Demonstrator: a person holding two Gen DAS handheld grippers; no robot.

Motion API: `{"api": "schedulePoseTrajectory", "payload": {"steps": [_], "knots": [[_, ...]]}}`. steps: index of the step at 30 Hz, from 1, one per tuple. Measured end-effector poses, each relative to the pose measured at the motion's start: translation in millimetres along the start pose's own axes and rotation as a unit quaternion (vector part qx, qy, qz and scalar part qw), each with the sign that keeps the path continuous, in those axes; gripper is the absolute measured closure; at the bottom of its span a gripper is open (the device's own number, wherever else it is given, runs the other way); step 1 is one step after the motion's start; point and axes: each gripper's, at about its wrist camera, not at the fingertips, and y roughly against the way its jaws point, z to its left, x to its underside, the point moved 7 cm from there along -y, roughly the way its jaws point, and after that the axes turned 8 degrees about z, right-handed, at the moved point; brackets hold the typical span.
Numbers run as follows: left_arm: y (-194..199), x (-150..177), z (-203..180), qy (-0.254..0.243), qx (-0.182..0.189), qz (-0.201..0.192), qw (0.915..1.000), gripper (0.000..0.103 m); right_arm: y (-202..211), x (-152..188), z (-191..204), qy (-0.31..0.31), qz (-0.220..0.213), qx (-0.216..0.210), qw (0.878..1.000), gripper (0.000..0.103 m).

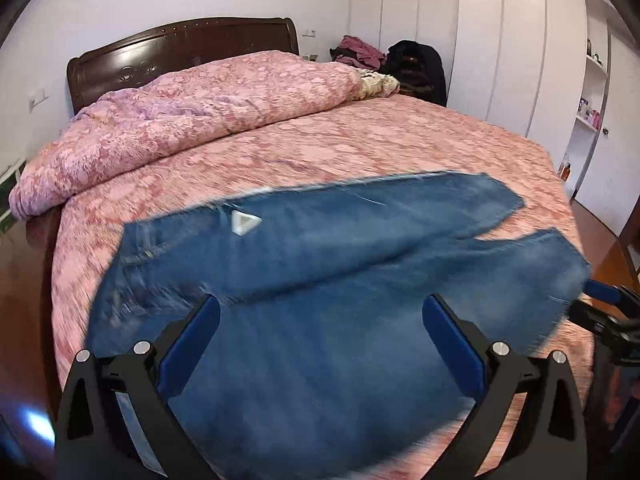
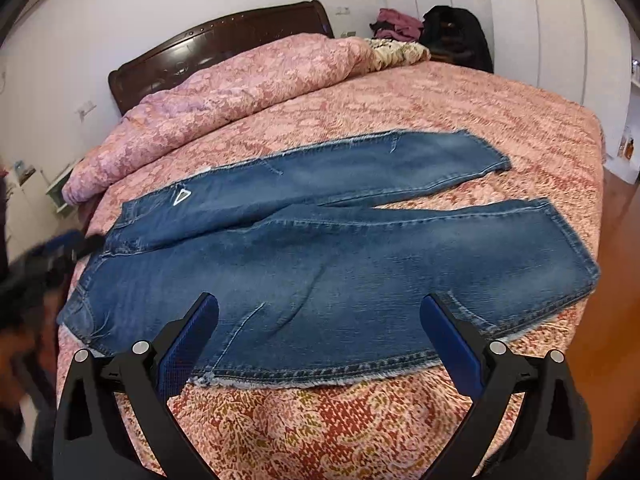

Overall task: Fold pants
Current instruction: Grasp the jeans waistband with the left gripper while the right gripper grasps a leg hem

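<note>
Both grippers are held spread wide, with nothing between the blue pads. Seen from its own camera, the left gripper (image 1: 320,320) hovers over the jeans (image 1: 320,288) near the waist; that view is smeared by motion blur. Seen from its own camera, the right gripper (image 2: 320,320) hovers over the near leg, close to the frayed near seam. Each gripper is glimpsed at the edge of the other's view, the left one blurred beside the waistband.

The jeans are spread flat across the foot half of the bed (image 2: 540,120), waist to the left and legs to the right. A white triangle patch (image 2: 182,197) is seen near the waistband. The two legs lie parted in a narrow V, hems pointing toward the right edge of the bed; the near hem lies close to that edge. A strip of bare patterned bedspread is left between the near seam and the front edge.

Beyond the far leg, a broad stretch of bedspread lies free. A bunched pink duvet (image 2: 224,96) is heaped before the dark headboard (image 2: 224,36), well apart from the jeans. Wooden floor (image 2: 616,240) shows to the right of the bed.
</note>
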Motion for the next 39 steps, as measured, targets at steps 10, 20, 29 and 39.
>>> {"api": "schedulePoseTrajectory", "payload": {"steps": [10, 20, 29, 39], "knots": [[-88.4, -64.8, 189.8, 0.067, -0.031, 0.047, 0.9962, 0.002, -37.3, -4.3, 34.0, 0.037, 0.044, -0.03, 0.998, 0.003], [-192.9, -71.2, 274.0, 0.097, -0.009, 0.113, 0.9888, 0.002, -70.3, -0.9, 56.6, 0.064, 0.093, -0.047, 0.992, 0.003], [-224.5, -57.8, 275.9, 0.106, 0.073, 0.155, 0.9794, 0.002, -82.0, 0.9, 65.6, 0.067, 0.112, -0.06, 0.99, 0.003], [-219.7, -54.9, 283.3, 0.126, 0.079, 0.165, 0.975, 0.049, -85.9, -0.3, 65.1, 0.061, 0.114, -0.06, 0.99, 0.003]]}}
